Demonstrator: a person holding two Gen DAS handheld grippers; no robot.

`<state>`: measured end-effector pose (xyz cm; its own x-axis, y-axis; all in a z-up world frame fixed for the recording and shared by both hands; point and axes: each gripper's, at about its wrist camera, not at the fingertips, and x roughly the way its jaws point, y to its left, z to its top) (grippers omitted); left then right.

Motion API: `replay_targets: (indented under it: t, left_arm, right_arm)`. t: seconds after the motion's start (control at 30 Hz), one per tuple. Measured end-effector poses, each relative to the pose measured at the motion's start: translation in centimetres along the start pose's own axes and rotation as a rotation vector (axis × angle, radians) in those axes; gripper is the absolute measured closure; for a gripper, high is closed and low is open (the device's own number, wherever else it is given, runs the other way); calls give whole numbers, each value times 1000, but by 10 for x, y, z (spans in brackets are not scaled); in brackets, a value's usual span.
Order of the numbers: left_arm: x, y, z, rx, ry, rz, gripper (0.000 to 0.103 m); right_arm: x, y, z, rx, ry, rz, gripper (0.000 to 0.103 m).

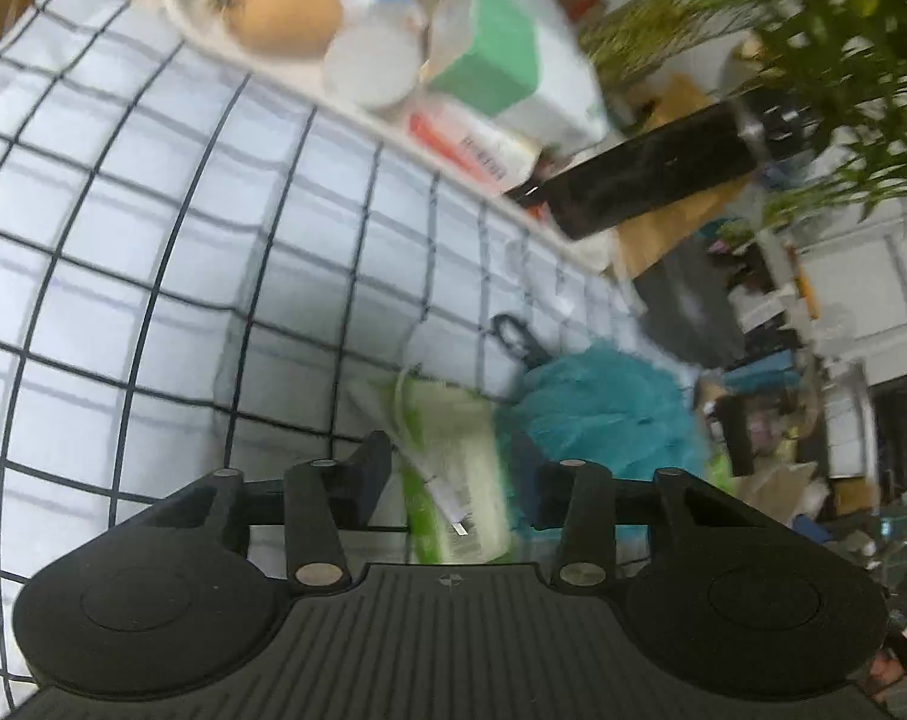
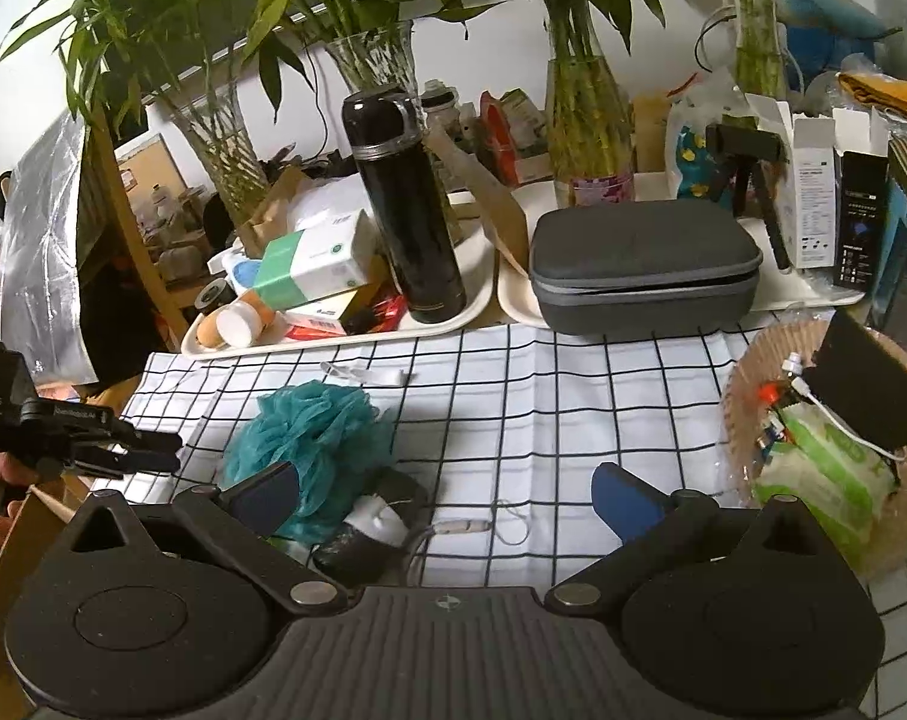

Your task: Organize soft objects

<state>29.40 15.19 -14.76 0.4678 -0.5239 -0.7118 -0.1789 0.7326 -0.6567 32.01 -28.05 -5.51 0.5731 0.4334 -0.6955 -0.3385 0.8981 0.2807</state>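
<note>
A teal mesh bath pouf (image 2: 309, 438) lies on the checked cloth (image 2: 543, 396) at the left. My left gripper (image 1: 459, 468) is shut on a green and white soft packet (image 1: 453, 468), with the pouf (image 1: 603, 414) just right of it in that blurred view. My right gripper (image 2: 447, 495) is open and empty above the cloth, its left finger (image 2: 267, 495) beside the pouf. A woven basket (image 2: 747, 384) at the right holds a green tissue pack (image 2: 825, 480), a black sponge (image 2: 867, 384) and a white cable. The left gripper also shows at the far left (image 2: 153, 450).
A white and black object (image 2: 369, 531) and a thin cord (image 2: 477, 525) lie near the right gripper. Behind the cloth stand a tray (image 2: 477, 300) with boxes and a black flask (image 2: 405, 210), a grey case (image 2: 639, 258), glass vases with plants (image 2: 585, 120).
</note>
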Motion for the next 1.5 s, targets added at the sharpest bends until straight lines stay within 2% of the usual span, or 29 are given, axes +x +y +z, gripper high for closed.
replay_targets:
  t: [0.13, 0.3, 0.5, 0.67, 0.83, 1.1, 1.23, 1.33, 1.5]
  left_arm:
    - [15, 4, 2, -30, 54, -37, 66]
    - [28, 8, 4, -51, 85, -2, 74]
    - [36, 13, 5, -93, 94, -11, 87]
    - [33, 9, 5, -54, 82, -5, 97]
    - [22, 0, 5, 1, 42, -7, 97]
    - [0, -25, 5, 127, -74, 27, 97]
    - [-15, -33, 4, 145, -132, 11, 97]
    - [-23, -39, 3, 193, -170, 30, 97]
    - [-26, -47, 2, 236, -189, 50, 97]
  right_arm:
    - [8, -6, 0, -11, 9, -1, 0]
    - [25, -13, 1, -19, 38, -23, 0]
    - [38, -10, 7, -47, 53, -26, 0]
    - [49, -6, 9, -80, 73, -20, 0]
    - [60, -1, 10, -107, 95, -13, 0]
    - [80, -1, 10, -125, 157, 42, 0]
    - [97, -5, 8, -95, 228, 102, 10]
    - [110, -7, 7, -76, 275, 155, 14]
    - [127, -9, 6, -82, 342, 131, 27]
